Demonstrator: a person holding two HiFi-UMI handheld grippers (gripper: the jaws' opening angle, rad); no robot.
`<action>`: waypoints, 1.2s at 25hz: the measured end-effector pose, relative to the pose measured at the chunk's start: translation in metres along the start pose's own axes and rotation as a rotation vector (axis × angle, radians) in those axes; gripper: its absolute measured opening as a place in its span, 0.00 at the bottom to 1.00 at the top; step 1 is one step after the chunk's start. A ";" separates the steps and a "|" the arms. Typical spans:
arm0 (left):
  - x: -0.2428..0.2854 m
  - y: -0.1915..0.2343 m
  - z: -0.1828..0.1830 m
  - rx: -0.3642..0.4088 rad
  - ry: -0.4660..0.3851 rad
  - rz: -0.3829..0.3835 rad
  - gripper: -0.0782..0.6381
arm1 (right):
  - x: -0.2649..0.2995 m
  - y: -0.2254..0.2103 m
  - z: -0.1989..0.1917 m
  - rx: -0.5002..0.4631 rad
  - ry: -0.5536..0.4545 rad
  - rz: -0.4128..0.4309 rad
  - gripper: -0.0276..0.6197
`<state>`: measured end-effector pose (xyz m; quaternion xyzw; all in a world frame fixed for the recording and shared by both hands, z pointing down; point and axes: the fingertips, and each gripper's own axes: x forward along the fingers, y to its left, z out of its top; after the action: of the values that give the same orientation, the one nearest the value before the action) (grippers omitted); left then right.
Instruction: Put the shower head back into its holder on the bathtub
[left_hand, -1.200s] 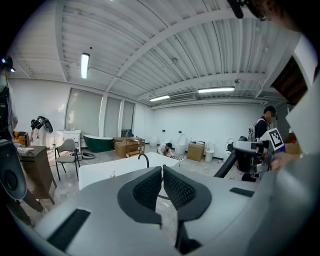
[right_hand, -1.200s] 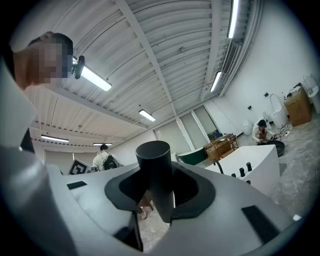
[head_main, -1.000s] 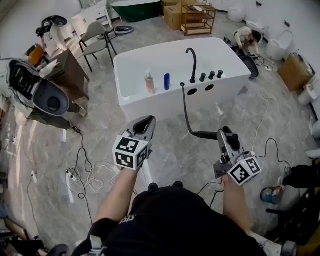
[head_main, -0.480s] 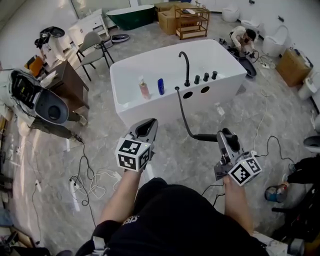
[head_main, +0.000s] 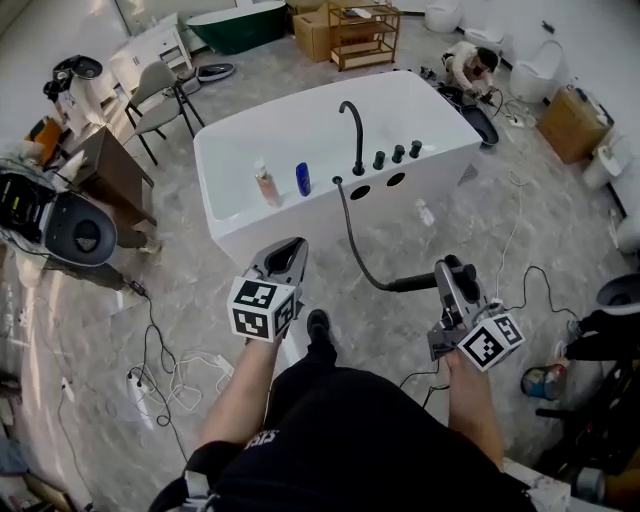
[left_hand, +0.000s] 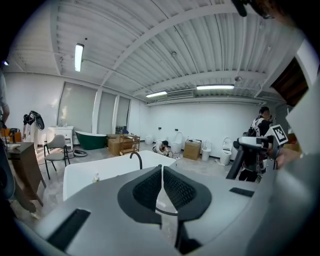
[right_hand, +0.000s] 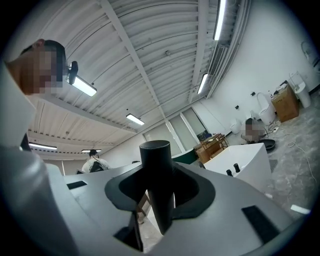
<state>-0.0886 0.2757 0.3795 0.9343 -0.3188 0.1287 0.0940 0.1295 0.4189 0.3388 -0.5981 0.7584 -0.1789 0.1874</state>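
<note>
My right tongs (head_main: 452, 272) are clamped on the black shower head (head_main: 412, 285), lower right of centre in the head view. Its hose (head_main: 350, 235) runs up to the white bathtub (head_main: 300, 125) at upper centre. My left tongs (head_main: 287, 255) are clenched on nothing, lower left of centre.

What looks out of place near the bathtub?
The shower head is off the bathtub: the right gripper clamps it, and its hose hangs loose from the rim.
</note>
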 end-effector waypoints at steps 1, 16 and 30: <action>0.013 0.010 0.002 -0.006 0.001 -0.005 0.15 | 0.013 -0.007 0.005 -0.003 -0.005 -0.010 0.25; 0.175 0.177 0.056 0.001 0.031 -0.066 0.15 | 0.251 -0.062 0.034 -0.027 0.020 -0.031 0.24; 0.252 0.139 0.053 0.066 0.075 -0.427 0.23 | 0.355 -0.092 0.061 -0.050 0.038 0.020 0.24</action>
<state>0.0272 0.0098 0.4176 0.9777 -0.1057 0.1512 0.1001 0.1611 0.0494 0.3068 -0.5914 0.7720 -0.1692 0.1599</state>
